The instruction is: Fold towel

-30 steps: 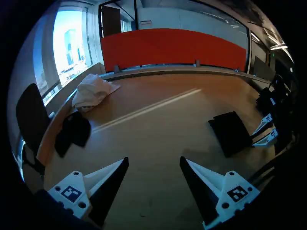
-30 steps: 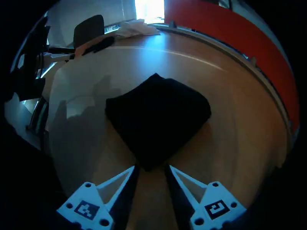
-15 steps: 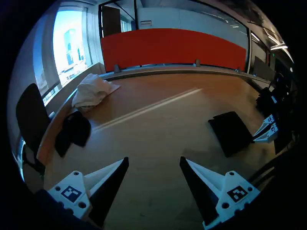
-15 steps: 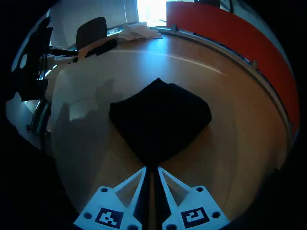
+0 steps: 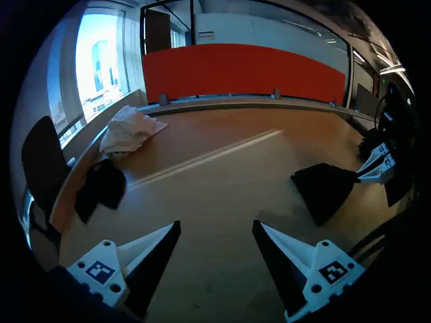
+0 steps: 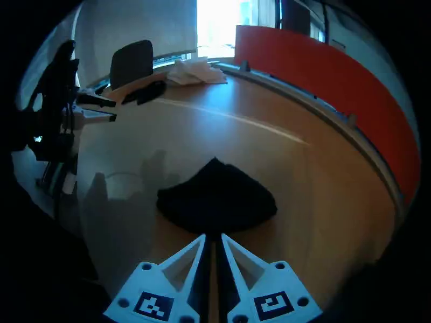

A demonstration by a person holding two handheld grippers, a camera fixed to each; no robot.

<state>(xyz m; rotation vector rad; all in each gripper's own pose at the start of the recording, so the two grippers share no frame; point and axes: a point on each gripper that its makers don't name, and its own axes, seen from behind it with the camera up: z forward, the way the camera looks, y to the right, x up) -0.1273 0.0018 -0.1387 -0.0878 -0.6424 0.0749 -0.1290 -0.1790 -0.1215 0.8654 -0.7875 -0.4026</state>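
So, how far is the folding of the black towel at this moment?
Done: the right gripper is shut on one corner of the black towel and holds it raised off the table. In hand: probably carrying that corner over. Left: no fold is laid flat yet; the left gripper hangs open, apart from the towel.

a broad wooden table (image 5: 215, 156) has a red partition (image 5: 242, 70) standing along its far edge. bright daylight comes through a tall window (image 5: 99, 64) beyond the far left corner. a dark office chair (image 5: 40, 161) sits at the left edge. strip lights (image 5: 391, 67) glow overhead.
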